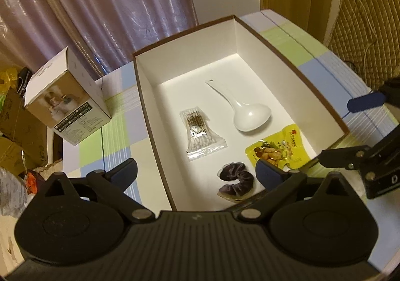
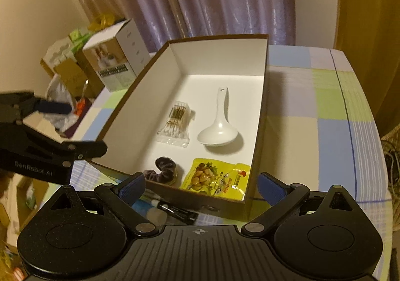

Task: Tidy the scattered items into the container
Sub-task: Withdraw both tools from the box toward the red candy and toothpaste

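Observation:
An open white box with a brown rim [image 1: 140, 86] [image 2: 260, 116] stands on the checked tablecloth. Inside lie a white spoon [image 1: 246, 112] [image 2: 220, 128], a bag of cotton swabs [image 1: 200, 133] [image 2: 176, 123], a yellow snack packet [image 1: 277, 148] [image 2: 215, 177] and a dark purple scrunchie [image 1: 236, 177] [image 2: 163, 172]. My left gripper [image 1: 197, 172] is open and empty above the box's near end. My right gripper [image 2: 201, 187] is open and empty over the box's near edge. A black tube [image 2: 178, 211] and a pale round item [image 2: 155, 214] lie on the cloth outside the box, under the right gripper.
A white and brown carton [image 1: 67, 98] [image 2: 113, 61] stands on the table left of the box. Cardboard boxes and bags [image 1: 15, 131] are piled on the floor at the left. A curtain [image 1: 100, 6] hangs behind. A padded chair back [image 1: 362, 31] is at the right.

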Available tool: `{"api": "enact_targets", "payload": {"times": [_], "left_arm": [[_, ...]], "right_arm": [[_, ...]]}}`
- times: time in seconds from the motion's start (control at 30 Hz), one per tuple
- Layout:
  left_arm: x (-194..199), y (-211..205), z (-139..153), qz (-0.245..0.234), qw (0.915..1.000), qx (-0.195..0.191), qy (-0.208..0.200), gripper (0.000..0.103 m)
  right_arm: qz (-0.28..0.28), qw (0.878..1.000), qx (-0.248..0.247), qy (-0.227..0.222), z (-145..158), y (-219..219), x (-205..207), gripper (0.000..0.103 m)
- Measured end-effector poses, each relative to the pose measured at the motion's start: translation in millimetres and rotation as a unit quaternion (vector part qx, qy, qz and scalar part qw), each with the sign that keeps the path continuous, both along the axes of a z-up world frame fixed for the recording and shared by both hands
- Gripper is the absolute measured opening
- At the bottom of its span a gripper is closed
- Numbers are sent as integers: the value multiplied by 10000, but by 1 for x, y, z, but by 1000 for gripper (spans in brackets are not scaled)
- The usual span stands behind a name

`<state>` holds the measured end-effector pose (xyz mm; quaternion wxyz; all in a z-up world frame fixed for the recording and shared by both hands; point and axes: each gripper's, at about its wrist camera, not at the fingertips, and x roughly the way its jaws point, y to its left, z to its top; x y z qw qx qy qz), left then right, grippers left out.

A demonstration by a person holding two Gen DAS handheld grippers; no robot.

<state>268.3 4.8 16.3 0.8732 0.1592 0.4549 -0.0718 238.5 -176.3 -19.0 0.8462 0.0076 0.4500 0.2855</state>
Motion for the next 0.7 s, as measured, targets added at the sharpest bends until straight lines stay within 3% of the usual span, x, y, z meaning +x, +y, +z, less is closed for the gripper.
{"api": "enact_targets", "payload": {"times": [0.2, 0.47, 0.7], "left_arm": [[-30, 11, 5, 289, 9991, -297, -119, 100], [-80, 31, -8, 744, 9957, -539, -132, 100], [-123, 38, -43, 1009, 9927, -637, 167, 99]], "right_arm": [[-235, 9986, 482, -47, 6, -22, -24, 101], [-392, 9982, 378, -264, 6, -48, -56, 101], [-562, 9975, 305, 291, -29, -66, -80, 101]]}}
